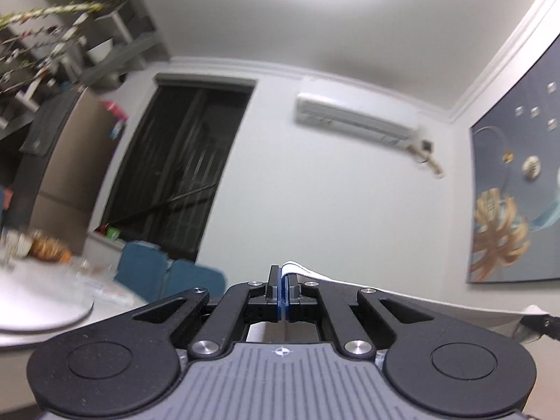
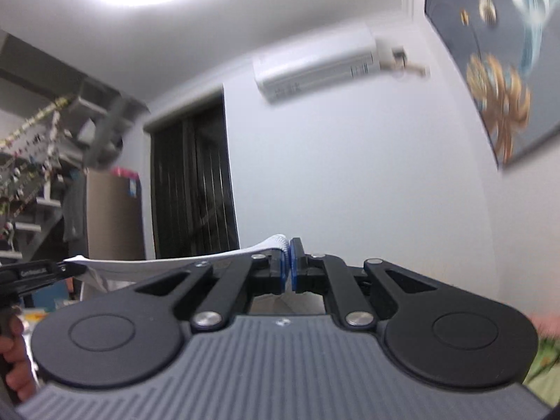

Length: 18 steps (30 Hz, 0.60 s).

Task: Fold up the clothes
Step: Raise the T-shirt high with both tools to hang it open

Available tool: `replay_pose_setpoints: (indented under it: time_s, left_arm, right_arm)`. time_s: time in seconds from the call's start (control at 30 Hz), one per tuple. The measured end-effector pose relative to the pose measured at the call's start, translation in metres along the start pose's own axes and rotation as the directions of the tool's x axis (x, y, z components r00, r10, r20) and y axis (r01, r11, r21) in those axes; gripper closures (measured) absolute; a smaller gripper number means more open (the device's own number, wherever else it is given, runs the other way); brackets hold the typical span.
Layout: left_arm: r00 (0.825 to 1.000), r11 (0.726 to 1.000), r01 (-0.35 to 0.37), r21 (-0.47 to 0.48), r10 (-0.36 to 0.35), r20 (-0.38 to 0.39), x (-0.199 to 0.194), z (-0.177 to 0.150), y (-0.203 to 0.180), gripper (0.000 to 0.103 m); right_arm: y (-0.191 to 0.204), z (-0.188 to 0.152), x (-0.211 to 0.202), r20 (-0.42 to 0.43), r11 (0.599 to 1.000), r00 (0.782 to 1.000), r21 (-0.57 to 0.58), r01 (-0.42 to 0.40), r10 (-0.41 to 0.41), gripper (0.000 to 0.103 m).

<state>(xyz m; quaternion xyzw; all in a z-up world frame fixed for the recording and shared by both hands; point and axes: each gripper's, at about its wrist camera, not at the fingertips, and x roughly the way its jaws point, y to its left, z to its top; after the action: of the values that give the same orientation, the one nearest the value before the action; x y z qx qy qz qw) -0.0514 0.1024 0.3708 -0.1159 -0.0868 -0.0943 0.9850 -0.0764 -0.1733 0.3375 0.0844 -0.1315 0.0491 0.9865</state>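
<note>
Pinching a white garment (image 1: pixel 350 285) taut, each hand-held gripper (image 1: pixel 282 281) (image 2: pixel 289 260) clamps one end.

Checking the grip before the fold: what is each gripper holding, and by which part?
Both hold one white garment by its upper edge: left gripper pinches one end, right gripper the other, cloth stretched between them.
</note>
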Motion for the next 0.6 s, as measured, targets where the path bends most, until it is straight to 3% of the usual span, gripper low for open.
replay_pose_setpoints:
  time_s: [0.2,0.33,0.47,0.6]
  left_arm:
    - [0.996,0.995,0.090,-0.042,-0.090,0.003,-0.043,0.068,-0.031,0.101]
    - [0.993,0.993,0.116,-0.025,-0.116,-0.007,-0.054,0.092,-0.051,0.101]
    - [0.992,0.995,0.102,-0.023,-0.103,-0.069,-0.017,0.066,-0.058,0.101]
    - [0.986,0.997,0.051,-0.051,-0.058,-0.159,0.063,0.001,-0.043,0.101]
  right_arm:
    - [0.005,0.078,-0.047,0.077,1.000,0.997,-0.016,-0.007,0.008,0.097]
    - [-0.004,0.114,-0.056,0.089,1.000,0.996,-0.021,0.008,-0.007,0.097]
    - [-0.024,0.103,-0.024,0.026,0.999,0.999,-0.010,0.038,-0.038,0.097]
    - [-0.054,0.045,0.032,-0.097,0.996,0.992,0.003,0.084,-0.083,0.097]
